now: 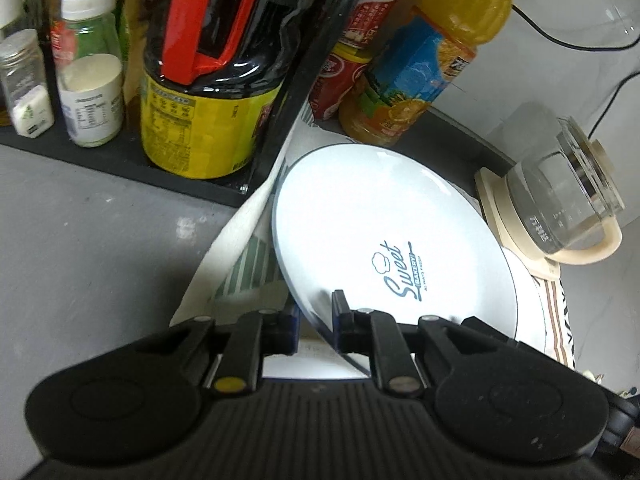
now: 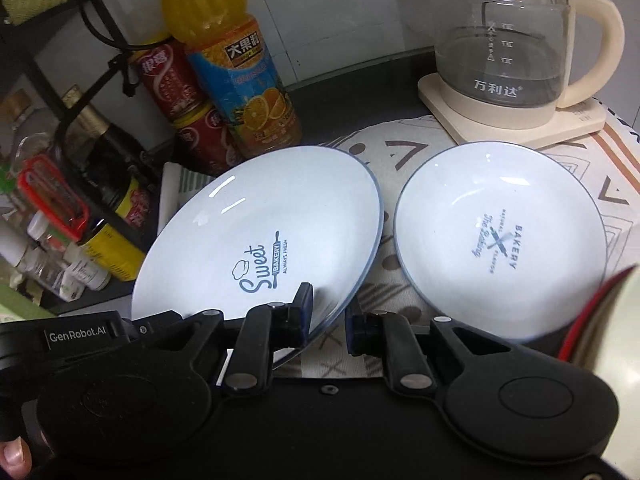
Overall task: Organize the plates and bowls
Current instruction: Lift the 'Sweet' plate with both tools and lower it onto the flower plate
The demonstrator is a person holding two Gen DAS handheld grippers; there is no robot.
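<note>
A white plate printed "Sweet" (image 1: 380, 220) (image 2: 256, 232) is tilted up off the patterned cloth (image 2: 400, 152). My left gripper (image 1: 316, 320) is shut on its near rim, one finger above and one below. My right gripper (image 2: 329, 320) is shut on the rim of the same plate at its lower right edge. A second white plate printed "Bakery" (image 2: 500, 240) lies flat on the cloth to the right; in the left wrist view only its rim (image 1: 528, 292) shows behind the lifted plate. The black body (image 2: 76, 336) at the lower left of the right wrist view looks like the left gripper.
A glass kettle on a cream base (image 2: 500, 40) (image 1: 560, 200) stands behind the plates. An orange juice bottle (image 2: 240, 80) and red cans (image 2: 192, 120) stand at the back left. A black rack with sauce and spice bottles (image 1: 192, 80) is on the left. A red-edged object (image 2: 592, 312) intrudes at the right.
</note>
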